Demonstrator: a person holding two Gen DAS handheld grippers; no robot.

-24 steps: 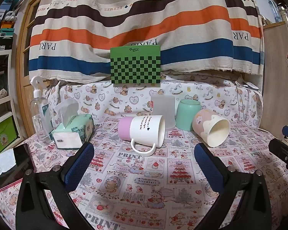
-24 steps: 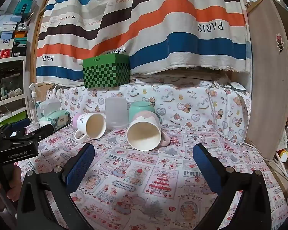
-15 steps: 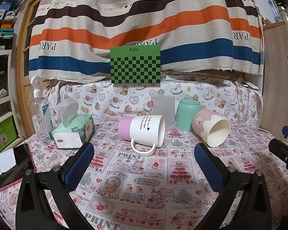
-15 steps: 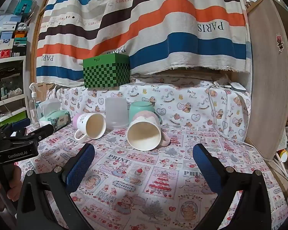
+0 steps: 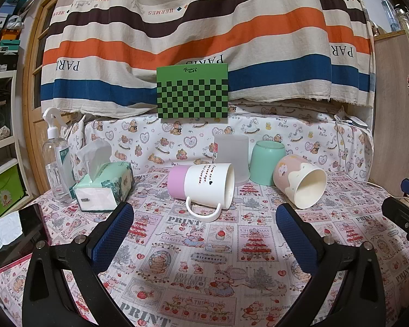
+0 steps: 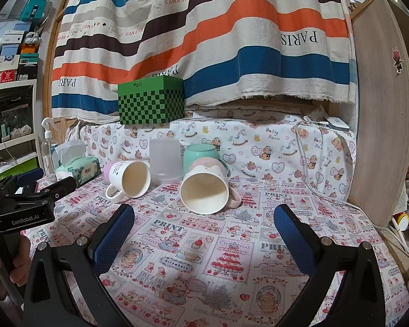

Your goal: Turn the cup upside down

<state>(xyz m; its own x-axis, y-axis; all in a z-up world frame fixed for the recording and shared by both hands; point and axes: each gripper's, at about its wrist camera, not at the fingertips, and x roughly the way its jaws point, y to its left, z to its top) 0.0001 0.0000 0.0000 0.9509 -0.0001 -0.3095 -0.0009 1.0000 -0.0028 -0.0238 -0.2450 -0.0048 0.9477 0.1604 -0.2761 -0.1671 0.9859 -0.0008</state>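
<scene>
A white mug with a pink base lies on its side on the patterned tablecloth, handle toward me, mouth to the right; it also shows in the right wrist view. A pink-and-cream mug lies on its side to its right, mouth toward me. A frosted cup and a mint cup stand upside down behind them. My left gripper is open and empty, short of the white mug. My right gripper is open and empty, short of the pink-and-cream mug.
A tissue box and a spray bottle stand at the left. A green checkered box sits on the raised ledge behind. A white cable runs down the right side. A wooden panel bounds the right.
</scene>
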